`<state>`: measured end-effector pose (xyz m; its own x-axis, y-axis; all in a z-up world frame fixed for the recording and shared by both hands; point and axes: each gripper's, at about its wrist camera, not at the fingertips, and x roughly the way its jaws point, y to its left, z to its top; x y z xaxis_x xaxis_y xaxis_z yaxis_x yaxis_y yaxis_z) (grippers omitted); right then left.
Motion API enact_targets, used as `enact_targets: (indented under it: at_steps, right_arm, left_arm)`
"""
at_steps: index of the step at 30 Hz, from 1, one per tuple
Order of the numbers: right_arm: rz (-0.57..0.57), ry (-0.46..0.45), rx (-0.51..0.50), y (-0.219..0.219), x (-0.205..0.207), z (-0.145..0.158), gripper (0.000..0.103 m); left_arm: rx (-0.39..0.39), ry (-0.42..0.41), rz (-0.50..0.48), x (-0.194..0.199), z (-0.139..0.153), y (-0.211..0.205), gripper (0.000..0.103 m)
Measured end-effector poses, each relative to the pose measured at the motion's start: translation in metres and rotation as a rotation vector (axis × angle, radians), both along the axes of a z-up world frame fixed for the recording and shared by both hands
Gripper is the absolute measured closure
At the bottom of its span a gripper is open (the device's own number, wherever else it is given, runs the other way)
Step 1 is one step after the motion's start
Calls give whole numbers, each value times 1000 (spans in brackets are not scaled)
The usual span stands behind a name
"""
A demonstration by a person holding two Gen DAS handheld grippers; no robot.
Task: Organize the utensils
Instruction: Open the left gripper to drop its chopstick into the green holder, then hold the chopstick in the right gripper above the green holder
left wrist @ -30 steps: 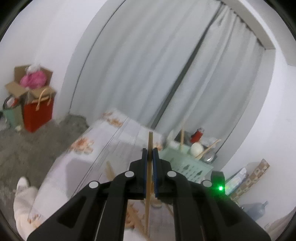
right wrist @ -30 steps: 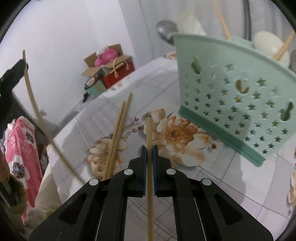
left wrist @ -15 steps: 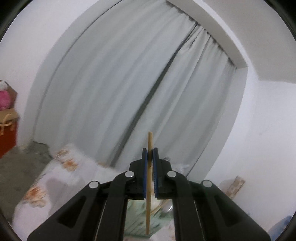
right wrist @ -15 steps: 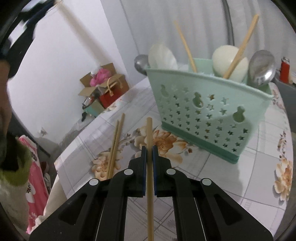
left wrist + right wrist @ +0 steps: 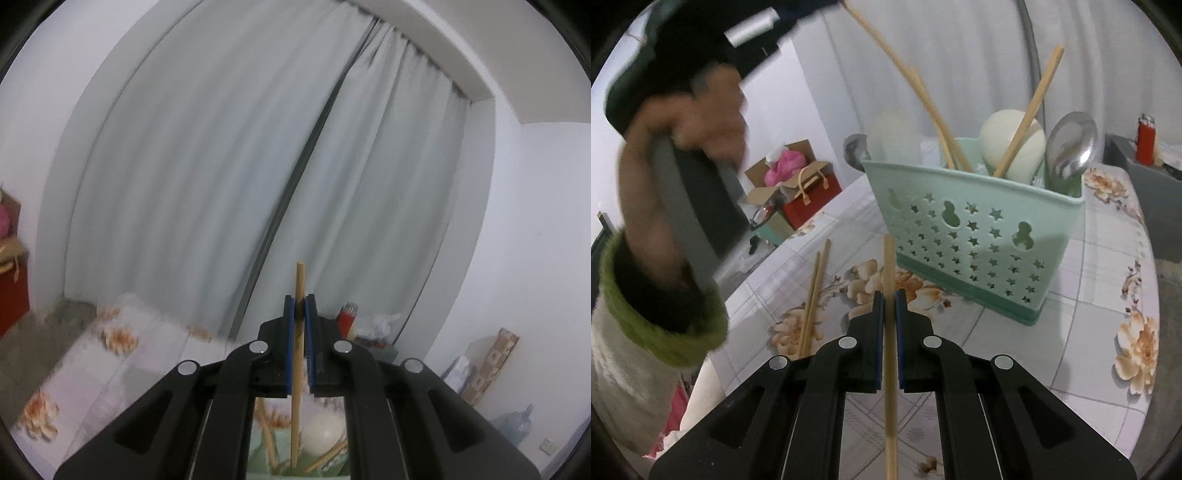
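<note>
We see the left gripper (image 5: 299,310) clamped on a chopstick (image 5: 297,354) at lower centre of the left wrist view; its lower end hangs over the green basket (image 5: 979,236), prob. just above the rim, view blurred. Right gripper (image 5: 889,306) is closed on a second chopstick (image 5: 889,280), lower centre of the right wrist view. Basket sits centre-right on the floral tablecloth (image 5: 1015,354) w/ spoons (image 5: 1071,147) inside. Two loose chopsticks (image 5: 814,295) lie left of centre on the cloth.
</note>
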<state>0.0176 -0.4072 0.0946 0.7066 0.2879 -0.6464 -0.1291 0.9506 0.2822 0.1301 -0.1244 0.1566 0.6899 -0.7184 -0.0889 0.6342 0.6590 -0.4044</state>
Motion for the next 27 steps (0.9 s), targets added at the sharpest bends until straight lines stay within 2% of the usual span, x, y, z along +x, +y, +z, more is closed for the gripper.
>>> enact_targets:
  at_steps: [4,6,8,11,17,20,27]
  right_arm:
    - [-7,-11,-3,-3,1,4,99]
    - [-10,-24,-5,-6,1,9,99]
    - [-15,-45,-3,-9,1,16,99]
    - [-30,-104,8,-16,2,36,99]
    - [-75,-228,24,-30,6,73,99]
    - [-99,-290,27,-35,16,89,99]
    - [-191,-417,44,-49,56,122,99]
  left_arm:
    - [9,94,-12,-1,-27,8,98]
    - [7,112,-16,-4,-32,15,97]
    - [8,114,-8,-10,-35,23,83]
    - [-2,105,18,-20,-37,44,66]
    - [19,89,78,-46,-42,78,40]
    - [66,86,102,-62,-51,92,33]
    - [170,106,135,-105,-82,123,28]
